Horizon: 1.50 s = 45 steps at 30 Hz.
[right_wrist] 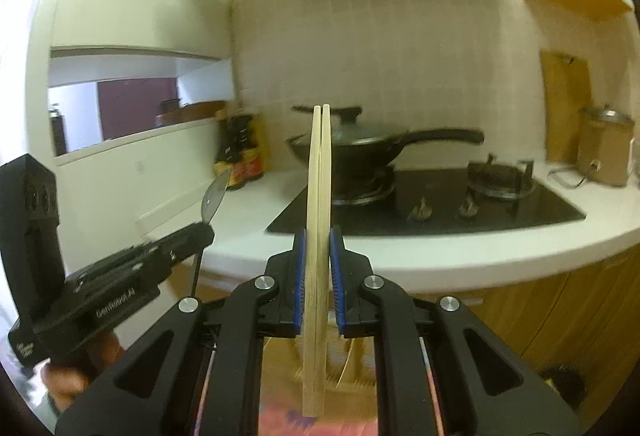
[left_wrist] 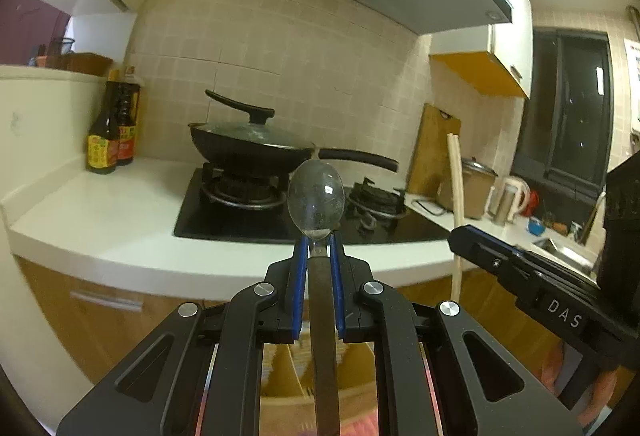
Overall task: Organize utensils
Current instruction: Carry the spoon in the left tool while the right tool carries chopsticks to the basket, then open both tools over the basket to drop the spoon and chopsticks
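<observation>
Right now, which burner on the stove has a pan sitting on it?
The left burner, nearest the sauce bottles. The lidded black wok sits on it; the right burner is bare.

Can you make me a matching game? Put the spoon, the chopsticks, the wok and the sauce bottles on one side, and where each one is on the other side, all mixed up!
Things:
1. spoon
2. chopsticks
3. wok
4. sauce bottles

Places:
A. on the stove burner
B. in the right gripper
C. on the white counter by the wall
D. in the left gripper

Pairs: 1-D, 2-B, 3-A, 4-C
</observation>
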Each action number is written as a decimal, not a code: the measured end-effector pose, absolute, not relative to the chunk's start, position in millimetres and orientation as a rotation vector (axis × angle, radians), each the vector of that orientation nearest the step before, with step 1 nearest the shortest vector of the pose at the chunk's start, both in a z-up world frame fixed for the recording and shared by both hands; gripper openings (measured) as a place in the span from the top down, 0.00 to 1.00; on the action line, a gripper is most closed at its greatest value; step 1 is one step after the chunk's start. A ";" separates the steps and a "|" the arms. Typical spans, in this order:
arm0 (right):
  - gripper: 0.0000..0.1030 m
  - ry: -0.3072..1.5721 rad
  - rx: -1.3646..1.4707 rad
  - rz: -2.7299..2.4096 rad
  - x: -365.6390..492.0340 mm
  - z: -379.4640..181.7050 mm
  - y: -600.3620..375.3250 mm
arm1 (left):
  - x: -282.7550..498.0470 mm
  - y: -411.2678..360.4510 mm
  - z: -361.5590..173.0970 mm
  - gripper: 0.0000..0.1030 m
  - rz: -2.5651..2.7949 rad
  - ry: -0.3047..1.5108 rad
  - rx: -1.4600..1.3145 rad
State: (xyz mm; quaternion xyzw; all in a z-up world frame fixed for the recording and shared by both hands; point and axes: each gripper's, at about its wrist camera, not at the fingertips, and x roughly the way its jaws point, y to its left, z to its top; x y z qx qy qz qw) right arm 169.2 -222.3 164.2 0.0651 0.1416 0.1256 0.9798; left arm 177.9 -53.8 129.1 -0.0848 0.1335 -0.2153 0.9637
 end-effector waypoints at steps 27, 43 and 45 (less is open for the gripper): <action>0.62 0.316 0.031 0.170 152.6 117.4 -232.3 | 174.6 -31.5 82.4 0.44 -0.400 0.276 -0.191; 0.59 0.714 0.098 0.231 32.9 74.6 -245.4 | 36.2 -19.2 77.4 0.36 -0.429 0.501 -0.124; 0.59 0.766 0.107 0.241 20.8 54.2 -243.9 | 27.5 -16.2 58.5 0.36 -0.410 0.569 -0.116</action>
